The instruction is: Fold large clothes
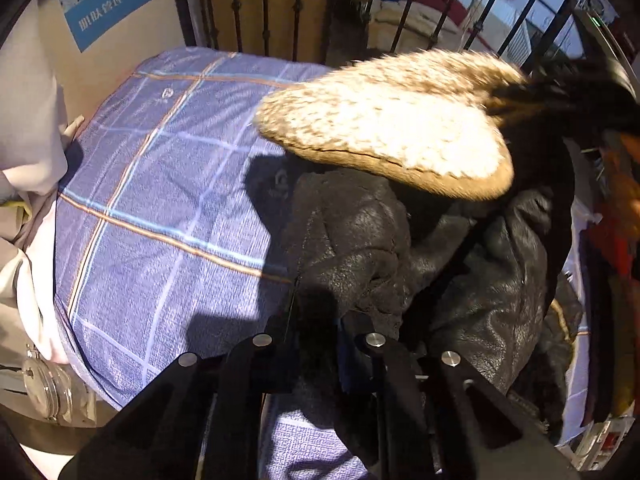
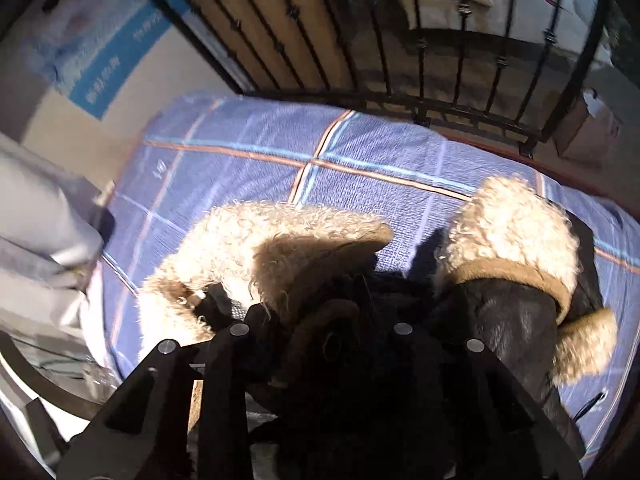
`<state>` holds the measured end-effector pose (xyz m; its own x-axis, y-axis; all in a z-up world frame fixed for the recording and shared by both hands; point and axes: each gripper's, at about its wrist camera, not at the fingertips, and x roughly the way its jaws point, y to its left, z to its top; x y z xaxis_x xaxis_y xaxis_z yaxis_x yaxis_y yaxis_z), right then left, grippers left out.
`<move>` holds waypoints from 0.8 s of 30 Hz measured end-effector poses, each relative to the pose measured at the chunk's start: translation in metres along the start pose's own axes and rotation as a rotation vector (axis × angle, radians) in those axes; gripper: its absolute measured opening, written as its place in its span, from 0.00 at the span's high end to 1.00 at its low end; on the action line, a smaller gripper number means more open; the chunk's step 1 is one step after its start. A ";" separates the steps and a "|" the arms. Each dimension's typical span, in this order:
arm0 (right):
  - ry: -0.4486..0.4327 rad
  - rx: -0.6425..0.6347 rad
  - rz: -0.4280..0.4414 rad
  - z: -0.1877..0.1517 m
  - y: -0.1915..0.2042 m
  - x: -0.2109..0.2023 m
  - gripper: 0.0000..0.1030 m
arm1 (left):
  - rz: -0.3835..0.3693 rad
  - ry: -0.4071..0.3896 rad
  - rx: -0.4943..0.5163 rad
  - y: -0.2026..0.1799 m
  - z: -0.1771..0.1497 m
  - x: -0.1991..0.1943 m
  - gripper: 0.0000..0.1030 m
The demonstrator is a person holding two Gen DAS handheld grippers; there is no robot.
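1. While both tongs are buried in the coat, I log the scene from big to small: the bed sheet [image 1: 160, 184], blue plaid, covers the whole work surface, with a black iron railing [image 2: 420, 60] along its far edge.
2. Leather coat [image 1: 492, 280]: black, heavy, lying bunched on the right part of the sheet in the left view, not spread flat. Fleece collar [image 1: 384, 124] is raised above the black body and looks motion-blurred. In the right view a fleece-trimmed part [image 2: 516, 232] lies to the right, and more fleece lining [image 2: 248, 248] is turned outward on the left.
3. My left tongs [image 1: 320, 344]: fingers drawn close, a fold of black leather apparently pinched between them; tips sit in shadow, so the hold is a judgement.
4. My right tongs [image 2: 324, 344]: tips vanish under dark fabric. I cannot tell how far apart they stand, nor whether they hold anything.
5. Step in hand, as I judge it: lifting and spreading the coat before any fold.
6. Technique note: thick hide will resist and slip. Grip a seam or hem, not loose bulk; pull both tongs apart evenly; lay the back flat on the sheet before folding sleeves inward.
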<state>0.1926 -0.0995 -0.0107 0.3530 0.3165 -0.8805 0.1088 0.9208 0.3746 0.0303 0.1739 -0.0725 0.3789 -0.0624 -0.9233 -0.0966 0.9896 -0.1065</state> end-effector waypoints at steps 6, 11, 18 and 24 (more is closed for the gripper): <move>-0.382 0.096 0.097 -0.030 -0.034 -0.222 0.74 | -0.142 -0.301 0.124 -0.034 0.066 -0.119 0.88; -0.715 -0.016 0.101 -0.067 -0.005 -0.373 0.94 | -0.213 -0.603 0.266 -0.088 0.092 -0.229 0.88; -0.841 -0.019 0.206 -0.145 -0.001 -0.440 0.95 | -0.287 -0.729 0.391 -0.117 0.085 -0.300 0.88; -0.990 -0.089 0.306 -0.184 0.022 -0.504 0.95 | -0.349 -0.833 0.403 -0.097 0.056 -0.364 0.89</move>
<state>-0.1537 -0.1967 0.3882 0.9633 0.2474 -0.1043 -0.1682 0.8589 0.4838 -0.0468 0.1079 0.2942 0.8681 -0.4009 -0.2927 0.4057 0.9128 -0.0471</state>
